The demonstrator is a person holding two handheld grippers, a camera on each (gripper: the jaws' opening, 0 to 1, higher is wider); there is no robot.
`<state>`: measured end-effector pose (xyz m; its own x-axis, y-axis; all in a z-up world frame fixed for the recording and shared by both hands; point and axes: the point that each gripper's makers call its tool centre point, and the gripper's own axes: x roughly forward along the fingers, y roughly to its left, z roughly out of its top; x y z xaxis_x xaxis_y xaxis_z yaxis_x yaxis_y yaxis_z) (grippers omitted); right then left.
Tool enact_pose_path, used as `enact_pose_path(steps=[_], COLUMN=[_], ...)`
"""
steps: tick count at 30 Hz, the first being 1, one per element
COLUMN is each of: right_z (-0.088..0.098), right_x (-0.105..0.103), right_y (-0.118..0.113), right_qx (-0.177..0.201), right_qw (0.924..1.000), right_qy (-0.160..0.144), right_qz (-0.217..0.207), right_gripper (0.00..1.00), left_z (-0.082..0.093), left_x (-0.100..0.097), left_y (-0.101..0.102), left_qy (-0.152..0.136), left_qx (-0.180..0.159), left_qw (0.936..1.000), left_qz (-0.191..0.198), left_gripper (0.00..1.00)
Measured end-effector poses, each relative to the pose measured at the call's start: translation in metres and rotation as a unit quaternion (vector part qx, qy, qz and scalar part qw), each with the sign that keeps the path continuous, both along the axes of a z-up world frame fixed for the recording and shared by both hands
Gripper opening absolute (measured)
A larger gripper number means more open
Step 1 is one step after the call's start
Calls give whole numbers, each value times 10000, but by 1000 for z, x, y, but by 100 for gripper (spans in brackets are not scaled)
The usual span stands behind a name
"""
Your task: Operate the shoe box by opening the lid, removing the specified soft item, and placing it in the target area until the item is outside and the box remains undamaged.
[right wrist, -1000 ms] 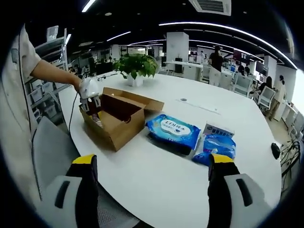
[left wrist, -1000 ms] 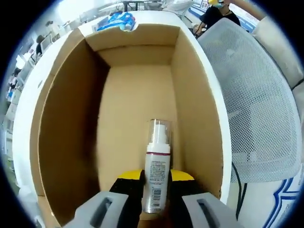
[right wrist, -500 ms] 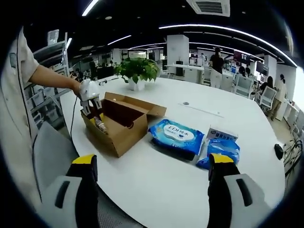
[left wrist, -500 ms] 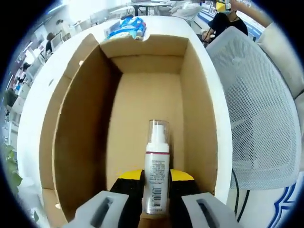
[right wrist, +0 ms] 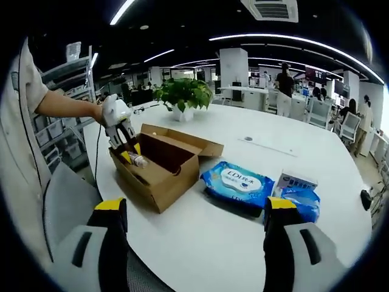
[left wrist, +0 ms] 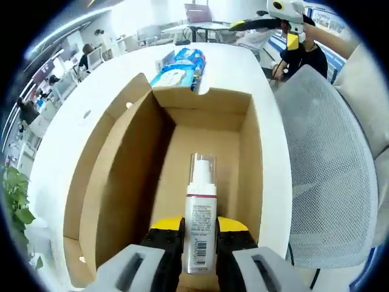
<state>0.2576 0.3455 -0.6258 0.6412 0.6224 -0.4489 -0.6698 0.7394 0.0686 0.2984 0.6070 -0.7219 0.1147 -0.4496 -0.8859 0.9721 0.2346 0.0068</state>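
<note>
The left gripper [left wrist: 199,240], with its yellow-tipped black jaws, is pinching a small white pump bottle with a clear cap and a dark red band [left wrist: 200,216] by its lower body. The bottle is lying lengthwise between the jaws, cap pointing away from the camera. In the right gripper view the same bottle [right wrist: 137,160] is sitting just above the near end of the open brown cardboard shoe box [right wrist: 159,170], at about rim level, so the item is judged to be partway out and not yet clear of the walls. The box's lid flap [right wrist: 182,137] is lying open on the far side, resting on the round white tabletop [right wrist: 243,231].

The right gripper [right wrist: 194,234] is hovering well away from the box with its jaws spread wide and holding nothing.

Beyond the box from the left gripper are lying a blue soft pack of wet wipes [right wrist: 238,183] and a smaller blue-and-white packet [right wrist: 296,193]; a potted green plant [right wrist: 184,94] is standing behind the box.

To do this lift well, the left gripper should be rising straight up until the bottle's base passes the rim, keeping the bottle centred between the long cardboard walls [left wrist: 118,182] so neither jaw is scraping or dragging them. The grip should be staying firm but gentle. If the box is starting to lift or slide, the free right gripper could be steadying its outer wall.
</note>
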Motion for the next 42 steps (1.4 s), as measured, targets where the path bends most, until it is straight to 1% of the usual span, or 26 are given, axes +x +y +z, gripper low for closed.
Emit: enact_pose_path(steps=[7,10,17,23,29,32,38,42], right_z=[3,5,8,16,18,17,18,17], right_x=[6,7,14,19,23,24,25,28], right_y=[13,20,36,54,72,79,89,96], right_qx=[138,233,393,708,819,858,972,1042], right_qw=[9998,9996,9988,9968,9953,9947,9933,9925], right_qy=[-47,-52,-78,-63,-72,-55,-22,-3], right_qz=[104,160,275,358,518,562,624,638], right_gripper=[80,78,71,69,64,62,57,53], left_z=[16,23,40,46,51,56,62,66], left_x=[0,1,0,-3,-6,-7,-8,-9], left_y=[-8,-13,-28,-42,-61,-72,-87,-97], left_qy=[-187,-267,-398,-485,-510,-513,-501,-474], left_qx=[-282,-398,-817,-1040,-1322,-1529,-1766,-1993], left_qw=[9992,9985,9946,9919,9879,9844,9799,9749], left_qz=[195,266,492,549,633,704,782,873], left_gripper=[18,18,18,18,18,18,18,18])
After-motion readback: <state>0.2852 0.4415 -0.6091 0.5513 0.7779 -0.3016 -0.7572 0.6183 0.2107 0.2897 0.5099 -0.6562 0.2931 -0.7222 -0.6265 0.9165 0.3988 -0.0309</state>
